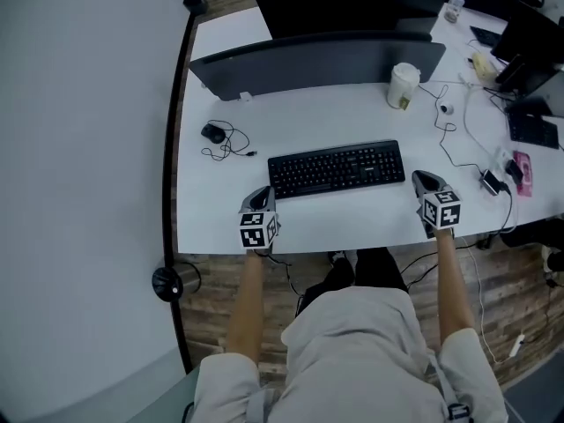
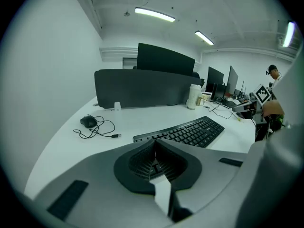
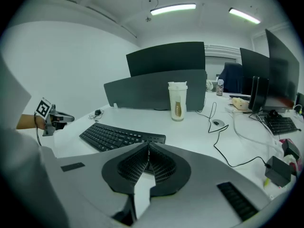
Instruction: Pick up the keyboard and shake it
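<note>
The white desk [image 1: 308, 117] is the biggest thing here. A dark panel [image 1: 317, 64] stands along its back, like a wall.

The black keyboard [image 1: 336, 168] lies flat on the desk, right in front of the person and close to the front edge, so both arms can reach it. Nothing holds it.

The left gripper [image 1: 258, 198] sits just beside the keyboard's left end. The right gripper [image 1: 426, 181] sits near its right end. I think there is 1 on each side because a long thing is easier to lift by its 2 ends. Both grippers have their jaws pressed together, with nothing between them. They would need to open before they can grab.

A cup [image 1: 404, 85] stands behind the keyboard, near the panel. It is well apart from the keyboard, so it should not get knocked over.

A mouse [image 1: 213, 133] with a loose cord lies to the left, behind the left gripper. It does not touch the keyboard.

The lift and the shake have not begun.
</note>
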The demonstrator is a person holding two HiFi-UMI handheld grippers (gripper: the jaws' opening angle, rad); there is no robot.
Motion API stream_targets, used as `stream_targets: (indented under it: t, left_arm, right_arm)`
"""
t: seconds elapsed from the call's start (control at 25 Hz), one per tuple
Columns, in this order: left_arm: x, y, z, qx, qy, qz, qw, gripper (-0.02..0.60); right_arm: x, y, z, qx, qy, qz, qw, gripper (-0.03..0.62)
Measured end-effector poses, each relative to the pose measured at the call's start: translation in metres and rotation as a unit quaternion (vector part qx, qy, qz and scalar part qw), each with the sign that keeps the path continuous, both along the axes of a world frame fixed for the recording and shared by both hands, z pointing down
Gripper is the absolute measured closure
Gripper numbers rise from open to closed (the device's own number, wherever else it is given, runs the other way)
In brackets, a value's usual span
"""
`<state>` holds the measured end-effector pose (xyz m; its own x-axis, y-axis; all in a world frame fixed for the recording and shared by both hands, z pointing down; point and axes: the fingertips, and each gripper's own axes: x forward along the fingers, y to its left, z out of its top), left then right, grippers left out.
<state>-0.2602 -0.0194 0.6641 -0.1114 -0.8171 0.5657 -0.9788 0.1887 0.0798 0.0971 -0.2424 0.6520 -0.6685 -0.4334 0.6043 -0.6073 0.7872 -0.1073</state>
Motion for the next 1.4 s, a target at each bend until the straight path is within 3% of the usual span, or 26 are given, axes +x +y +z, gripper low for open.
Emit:
stream_targets:
  t: [0.24, 0.32, 0.48, 0.6, 0.8, 1.16, 1.4]
  left_arm:
    - [-0.034, -0.009, 0.031, -0.044, 0.061, -0.003, 0.9971, 0.563]
    - [-0.044, -0.011, 0.041, -0.053, 0.102, -0.009, 0.9933, 0.550]
    - [-0.058, -0.028, 0.056, -0.028, 0.248, -0.042, 0.9675, 0.477]
    - [-0.064, -0.038, 0.069, -0.041, 0.279, -0.048, 0.9583, 0.396]
    - [-0.063, -0.048, 0.087, -0.056, 0.332, -0.060, 0.9398, 0.357]
    - [-0.066, -0.040, 0.090, -0.053, 0.330, -0.081, 0.9390, 0.368]
    - [-0.057, -0.054, 0.099, -0.060, 0.330, -0.045, 0.9410, 0.368]
  right_arm:
    - [-0.018, -0.031, 0.034, -0.044, 0.009, -0.014, 0.999, 0.548]
    - [-0.024, -0.033, 0.048, -0.073, 0.015, -0.026, 0.997, 0.506]
    - [-0.036, -0.040, 0.072, -0.115, 0.029, -0.064, 0.991, 0.384]
    - [-0.041, -0.045, 0.083, -0.141, 0.023, -0.068, 0.987, 0.362]
    - [-0.042, -0.059, 0.093, -0.175, 0.018, -0.059, 0.983, 0.345]
    - [-0.042, -0.055, 0.113, -0.233, 0.027, -0.058, 0.970, 0.345]
    - [-0.045, -0.056, 0.123, -0.240, 0.016, -0.030, 0.970, 0.352]
